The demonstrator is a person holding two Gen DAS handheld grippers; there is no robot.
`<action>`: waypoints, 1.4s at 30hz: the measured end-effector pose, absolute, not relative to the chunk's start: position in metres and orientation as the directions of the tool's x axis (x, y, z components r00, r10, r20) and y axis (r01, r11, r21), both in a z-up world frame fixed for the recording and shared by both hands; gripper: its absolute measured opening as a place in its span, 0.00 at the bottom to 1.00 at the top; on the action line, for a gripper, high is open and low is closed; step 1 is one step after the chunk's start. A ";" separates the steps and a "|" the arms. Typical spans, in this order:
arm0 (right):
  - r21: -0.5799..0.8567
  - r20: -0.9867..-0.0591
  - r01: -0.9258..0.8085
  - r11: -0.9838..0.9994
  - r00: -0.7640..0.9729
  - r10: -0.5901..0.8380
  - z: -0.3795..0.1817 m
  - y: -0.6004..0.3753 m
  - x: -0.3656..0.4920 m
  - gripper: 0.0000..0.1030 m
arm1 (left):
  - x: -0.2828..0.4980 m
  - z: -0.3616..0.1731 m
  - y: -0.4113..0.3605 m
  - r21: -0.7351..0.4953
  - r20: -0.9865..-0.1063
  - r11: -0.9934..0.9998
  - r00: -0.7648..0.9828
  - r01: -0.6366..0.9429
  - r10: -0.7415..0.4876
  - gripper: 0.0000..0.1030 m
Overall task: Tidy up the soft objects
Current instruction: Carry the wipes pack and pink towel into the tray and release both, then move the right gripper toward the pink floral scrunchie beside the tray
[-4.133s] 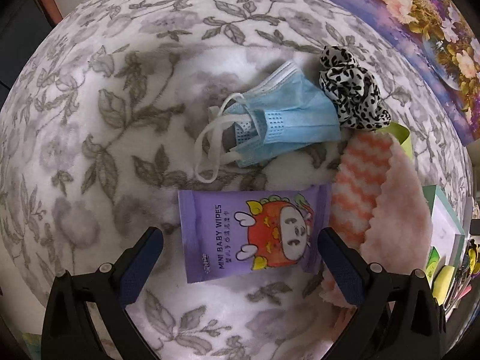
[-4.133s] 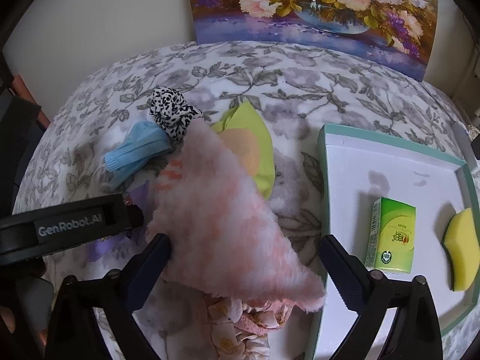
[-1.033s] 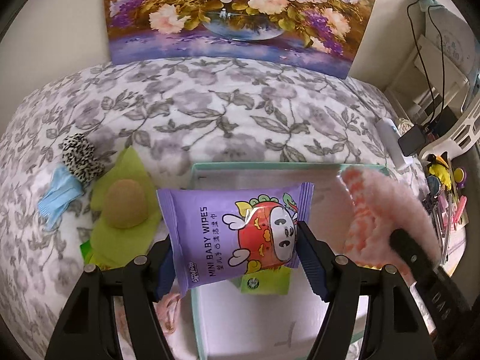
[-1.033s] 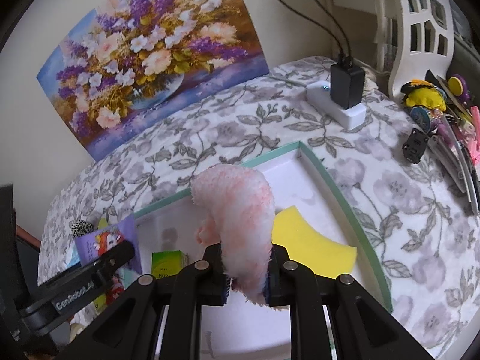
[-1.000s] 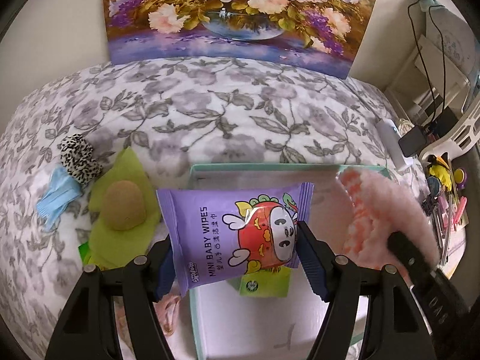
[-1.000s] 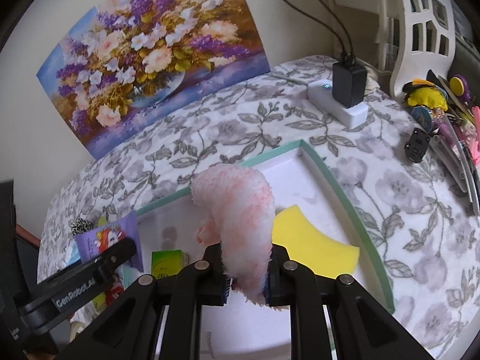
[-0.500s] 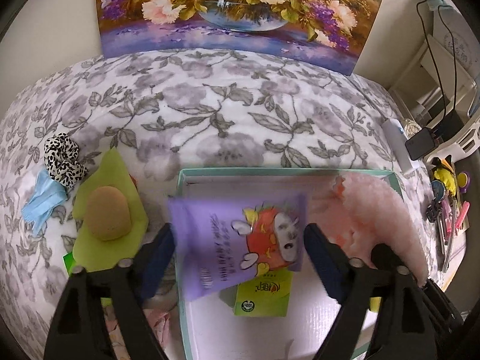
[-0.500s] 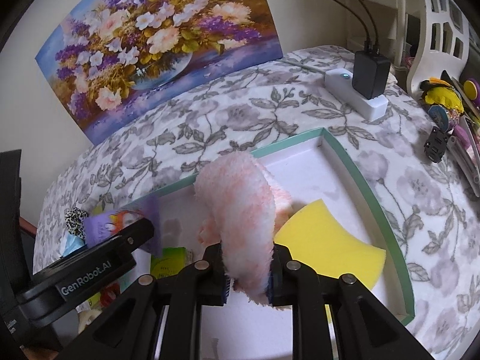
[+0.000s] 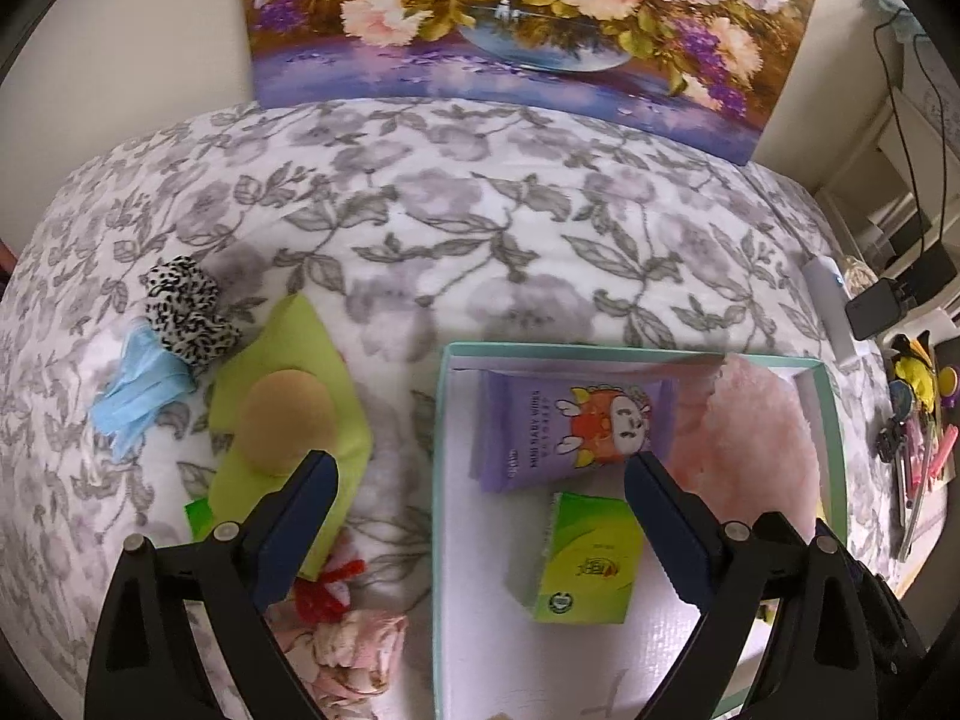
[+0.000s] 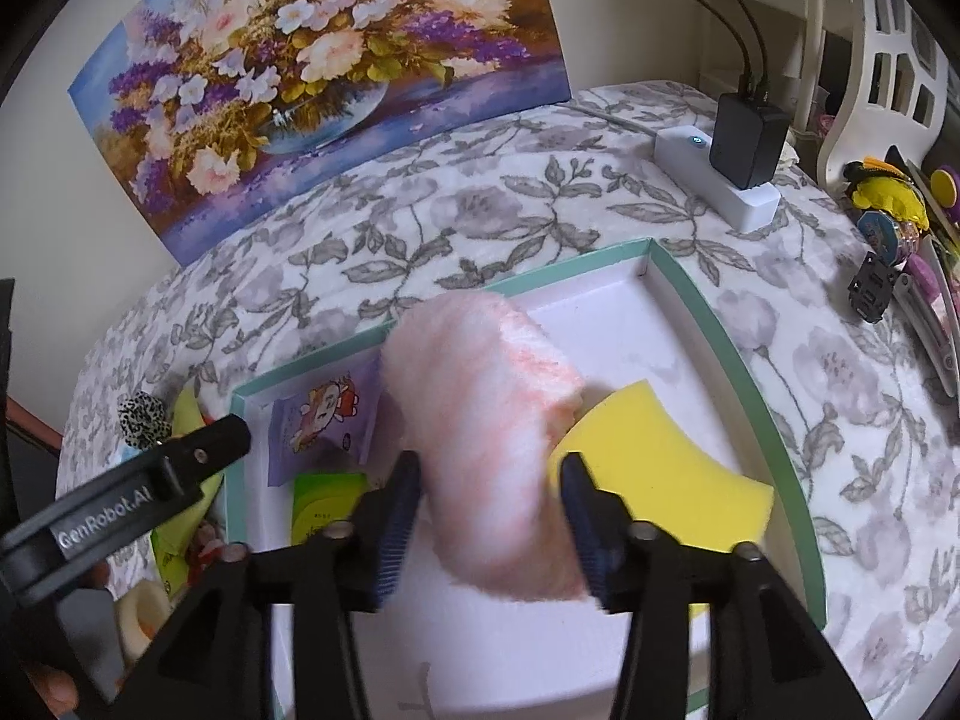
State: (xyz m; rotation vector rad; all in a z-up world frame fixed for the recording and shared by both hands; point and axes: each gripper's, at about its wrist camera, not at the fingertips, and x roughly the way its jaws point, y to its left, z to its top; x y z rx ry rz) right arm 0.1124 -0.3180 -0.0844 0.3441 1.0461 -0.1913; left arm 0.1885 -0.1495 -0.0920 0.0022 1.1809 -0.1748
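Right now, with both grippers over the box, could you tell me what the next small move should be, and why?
Probably lift the left gripper clear and swing it left toward the blue face mask. It is open, and the purple wipes pack lies loose in the teal box. The mask and the spotted scrunchie are among the soft things outside the box on the bedspread.

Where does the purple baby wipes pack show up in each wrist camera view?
Left wrist: purple baby wipes pack lies centre, in the tray's far part.
Right wrist: same pack sits left of centre, beside the pink fluffy cloth.
Shared landmark: the green tissue pack just nearer the camera.
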 end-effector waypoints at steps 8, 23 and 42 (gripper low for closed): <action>0.151 -0.890 0.289 0.945 0.456 0.003 -0.092 -0.310 0.116 0.85 | 0.192 -0.095 -0.137 -0.077 -0.925 0.993 0.366 0.088 -0.104 0.96; 0.025 -0.903 0.303 0.953 0.416 -0.108 -0.094 -0.307 0.118 1.00 | 0.195 -0.093 -0.119 -0.102 -0.908 0.994 0.407 0.029 -0.105 0.96; -0.139 -0.828 0.352 0.925 0.471 -0.304 -0.051 -0.286 0.101 1.00 | 0.182 -0.060 -0.098 -0.081 -0.866 0.995 0.490 0.054 -0.097 0.96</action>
